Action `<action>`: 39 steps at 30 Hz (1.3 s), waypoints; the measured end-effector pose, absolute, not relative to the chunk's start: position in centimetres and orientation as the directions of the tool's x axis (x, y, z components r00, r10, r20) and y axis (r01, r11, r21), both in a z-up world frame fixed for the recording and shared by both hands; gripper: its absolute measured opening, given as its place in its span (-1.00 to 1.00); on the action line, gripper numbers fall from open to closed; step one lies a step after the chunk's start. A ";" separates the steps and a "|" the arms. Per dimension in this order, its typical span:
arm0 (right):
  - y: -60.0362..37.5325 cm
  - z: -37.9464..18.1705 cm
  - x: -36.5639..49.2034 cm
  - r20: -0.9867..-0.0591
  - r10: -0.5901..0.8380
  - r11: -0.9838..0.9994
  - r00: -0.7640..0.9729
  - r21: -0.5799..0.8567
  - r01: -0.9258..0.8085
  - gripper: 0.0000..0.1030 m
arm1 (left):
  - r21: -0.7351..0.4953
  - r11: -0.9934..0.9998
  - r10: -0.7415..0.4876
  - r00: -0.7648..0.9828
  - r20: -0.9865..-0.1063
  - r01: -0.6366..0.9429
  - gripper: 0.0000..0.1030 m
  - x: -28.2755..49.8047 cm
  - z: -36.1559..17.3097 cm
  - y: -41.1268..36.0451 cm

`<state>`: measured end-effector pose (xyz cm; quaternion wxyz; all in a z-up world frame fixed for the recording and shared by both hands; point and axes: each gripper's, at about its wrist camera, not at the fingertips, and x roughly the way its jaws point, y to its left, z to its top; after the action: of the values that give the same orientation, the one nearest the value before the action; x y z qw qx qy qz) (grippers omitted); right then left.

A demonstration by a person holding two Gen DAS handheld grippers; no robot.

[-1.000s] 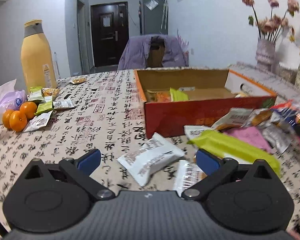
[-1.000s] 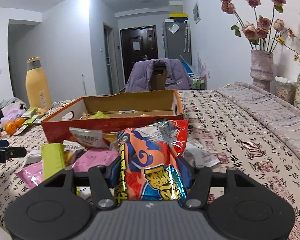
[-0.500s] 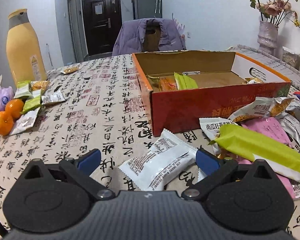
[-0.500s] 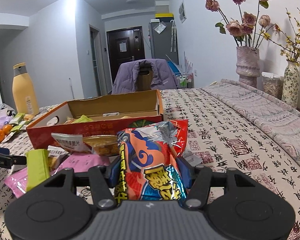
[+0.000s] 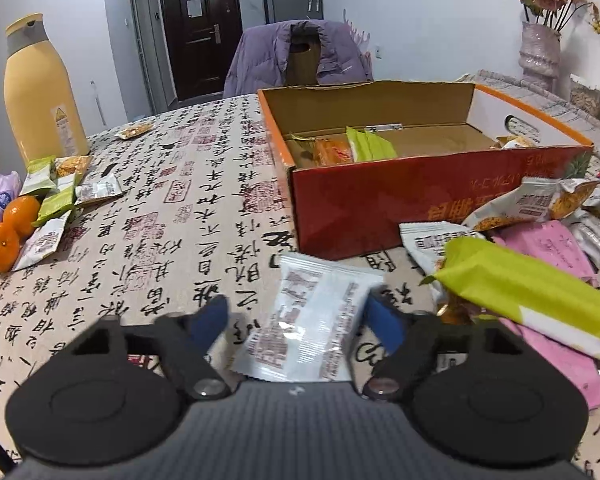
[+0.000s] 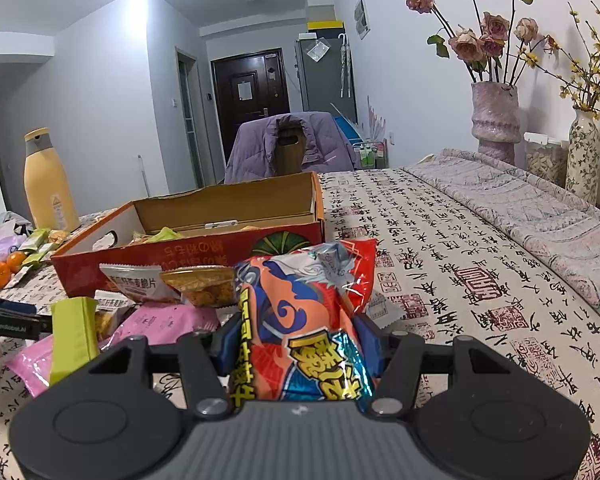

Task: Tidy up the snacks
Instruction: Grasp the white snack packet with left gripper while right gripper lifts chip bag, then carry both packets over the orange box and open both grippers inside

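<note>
A surface (image 5: 188, 208) covered in a calligraphy-print cloth carries an open red cardboard box (image 5: 420, 196) with a few snacks inside. A heap of packets lies just in front of the box, a long lime-green packet (image 5: 532, 292) on top. The right gripper (image 6: 298, 340) has its fingers clamped on a red and blue snack bag (image 6: 304, 320). The left gripper (image 5: 296, 320) is closing its fingers around a white packet (image 5: 312, 320) lying on the cloth; the right finger (image 5: 384, 320) touches it, the left one stands apart.

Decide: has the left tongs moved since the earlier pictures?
Yes. The left tongs moved toward the box, now closing around the white packet.
</note>
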<state>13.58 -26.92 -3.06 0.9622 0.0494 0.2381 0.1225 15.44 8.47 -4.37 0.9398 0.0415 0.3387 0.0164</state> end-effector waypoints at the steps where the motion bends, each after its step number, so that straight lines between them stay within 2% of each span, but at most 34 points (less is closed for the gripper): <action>1: -26.9 -3.1 13.6 -0.445 0.261 0.965 0.856 0.155 -0.213 0.11 | 0.087 0.996 0.053 0.770 -0.635 0.003 0.11 15.3 -4.3 8.4; 2: -26.9 -3.1 13.5 -0.445 0.263 0.964 0.856 0.156 -0.215 0.11 | 0.089 0.996 0.051 0.771 -0.635 0.008 -0.05 15.2 -4.2 8.2; 6: -27.0 -3.1 13.3 -0.438 0.275 0.960 0.856 0.164 -0.225 0.11 | 0.117 0.993 0.061 0.780 -0.623 0.016 -0.19 14.5 -4.0 7.5; 17: -26.8 -2.6 13.2 -0.410 0.305 0.952 0.860 0.168 -0.257 0.11 | 0.086 0.996 0.072 0.849 -0.524 -0.032 -0.20 11.8 -1.3 7.1; 28: -25.3 0.8 14.9 -0.313 0.362 0.931 0.878 0.161 -0.326 0.11 | 0.022 0.999 0.039 0.919 -0.392 -0.033 -0.20 12.4 3.5 5.2; 39: -23.0 4.7 21.7 -0.285 0.387 0.922 0.877 0.143 -0.360 0.11 | -0.038 0.997 0.051 0.932 -0.359 -0.069 -0.20 17.1 6.3 4.1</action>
<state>21.67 -23.01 4.69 0.9679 0.0428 0.1555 0.1929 17.14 4.10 6.28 0.9825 -0.0249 0.1818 0.0307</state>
